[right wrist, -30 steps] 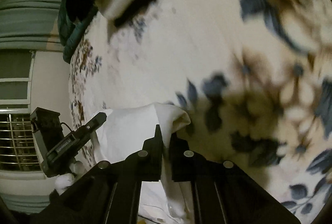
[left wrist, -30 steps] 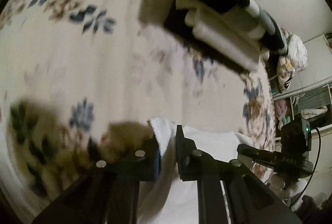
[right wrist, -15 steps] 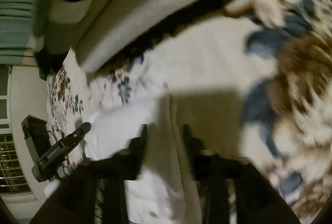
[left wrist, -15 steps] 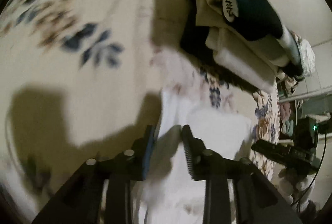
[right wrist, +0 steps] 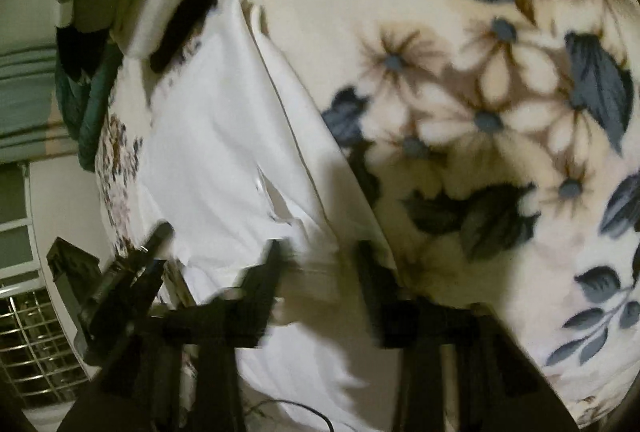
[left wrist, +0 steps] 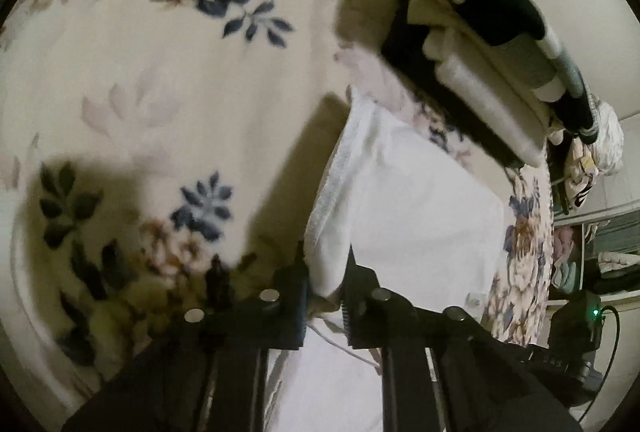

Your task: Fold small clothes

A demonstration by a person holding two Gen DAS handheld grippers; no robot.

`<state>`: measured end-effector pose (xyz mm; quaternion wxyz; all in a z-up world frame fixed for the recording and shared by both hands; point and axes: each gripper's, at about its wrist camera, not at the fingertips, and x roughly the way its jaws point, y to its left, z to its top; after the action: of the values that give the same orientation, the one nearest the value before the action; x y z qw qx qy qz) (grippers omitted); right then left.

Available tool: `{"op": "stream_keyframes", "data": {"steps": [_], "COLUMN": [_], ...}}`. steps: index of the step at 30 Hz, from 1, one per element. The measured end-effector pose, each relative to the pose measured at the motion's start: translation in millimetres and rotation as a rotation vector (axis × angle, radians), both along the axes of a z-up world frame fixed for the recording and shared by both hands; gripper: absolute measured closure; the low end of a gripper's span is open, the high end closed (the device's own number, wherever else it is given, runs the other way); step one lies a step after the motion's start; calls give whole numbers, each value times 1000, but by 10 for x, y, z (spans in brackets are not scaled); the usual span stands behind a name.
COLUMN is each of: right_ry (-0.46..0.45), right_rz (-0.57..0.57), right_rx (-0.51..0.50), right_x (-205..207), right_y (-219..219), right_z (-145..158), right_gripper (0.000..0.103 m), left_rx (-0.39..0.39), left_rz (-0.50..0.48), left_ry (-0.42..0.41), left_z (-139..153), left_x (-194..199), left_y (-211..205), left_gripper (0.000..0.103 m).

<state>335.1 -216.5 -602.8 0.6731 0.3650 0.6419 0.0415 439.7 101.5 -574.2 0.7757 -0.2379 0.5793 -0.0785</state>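
A soft white garment (left wrist: 408,199) lay flat on the fuzzy floral blanket (left wrist: 160,79) covering the bed, its stitched hem running up the left edge. The left tongs (left wrist: 325,272) were clamped on a bunched fold of that hem. The right tongs (right wrist: 318,264) stood apart over the cloth, blurred, so contact was unclear. Beside the garment sat a stack of folded clothes (left wrist: 492,43), ribbed cream, dark and teal layers, partly cut off.

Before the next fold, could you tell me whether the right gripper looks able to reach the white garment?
Probably yes: the right gripper stands open over the white garment, nothing between them.
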Motion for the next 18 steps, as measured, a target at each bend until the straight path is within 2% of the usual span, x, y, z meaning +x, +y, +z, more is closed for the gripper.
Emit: {"op": "stream_keyframes", "data": {"steps": [2, 6, 9, 10, 11, 13, 14, 15, 16, 17, 18], "right_ry": [-23, -23, -5, -1, 9, 15, 14, 15, 13, 11, 14], "right_rz": [5, 44, 62, 67, 72, 79, 88, 99, 108, 119, 132], "right_rx": [-16, -101, -114, -111, -102, -87, -86, -88, -85, -80, -76], "right_x": [2, 25, 44, 45, 62, 63, 62, 36, 8, -36, -110], "right_y": [-3, 30, 28, 26, 28, 28, 40, 45, 53, 70, 72], "right_z": [69, 180, 153, 135, 120, 131, 151, 177, 197, 228, 255], "right_gripper": [94, 95, 95, 95, 93, 86, 80, 66, 59, 52, 50], "left_rx": [2, -9, 6, 23, 39, 56, 68, 74, 84, 84, 83], "left_rz": [-5, -15, -39, -45, -48, -56, -64, -69, -80, -85, -91], "left_ry": [-4, 28, 45, 54, 54, 42, 29, 18, 6, 3, 2], "left_z": [18, -53, -65, -52, -21, 63, 123, 162, 239, 266, 304], "left_x": [-38, -83, -93, -91, -104, -159, -207, -247, -338, -387, -474], "left_y": [-23, -14, -39, -47, -47, -48, -48, -50, -47, -42, -36], "left_gripper": [94, 93, 88, 82, 79, 73, 70, 65, 57, 54, 51]}}
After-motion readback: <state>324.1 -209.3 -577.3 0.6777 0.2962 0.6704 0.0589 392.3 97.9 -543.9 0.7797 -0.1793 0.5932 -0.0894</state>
